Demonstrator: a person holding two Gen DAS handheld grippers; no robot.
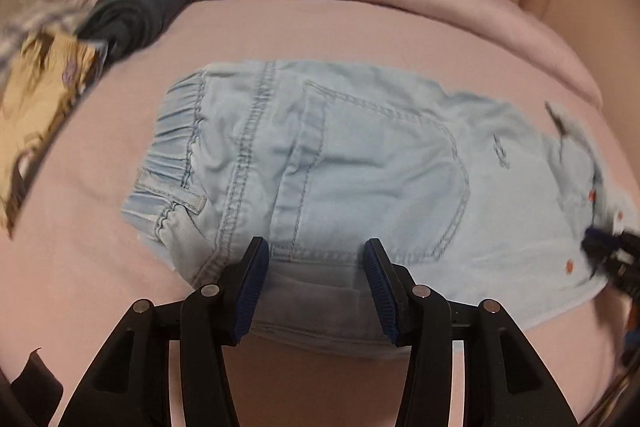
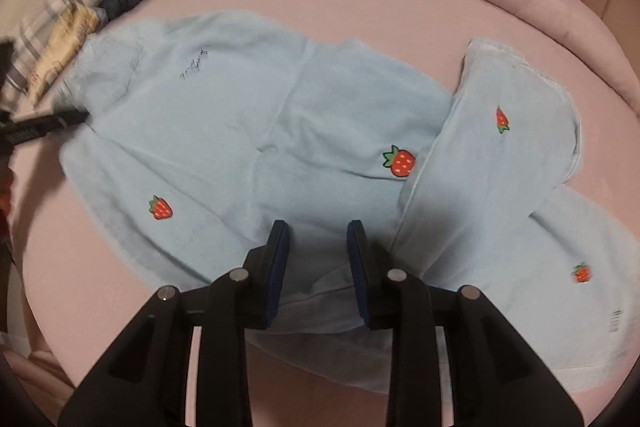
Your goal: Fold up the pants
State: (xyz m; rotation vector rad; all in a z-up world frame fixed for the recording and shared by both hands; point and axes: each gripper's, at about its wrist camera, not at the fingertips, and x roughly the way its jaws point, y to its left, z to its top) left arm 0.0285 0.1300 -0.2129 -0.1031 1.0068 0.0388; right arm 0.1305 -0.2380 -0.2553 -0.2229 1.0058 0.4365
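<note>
A: Where were the pants (image 1: 352, 179)?
B: Spread on the pink bed (image 1: 100, 259), waistband end under the left gripper (image 1: 316, 283), whose fingers stood spread apart over the near edge.
A: And the right gripper (image 2: 318, 267)?
B: Also spread, above the strawberry-dotted legs, one leg end folded over just right of it.

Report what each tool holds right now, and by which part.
Nothing is held. Left tool stands open over the pants near the waistband; right tool stands open over a leg.
</note>
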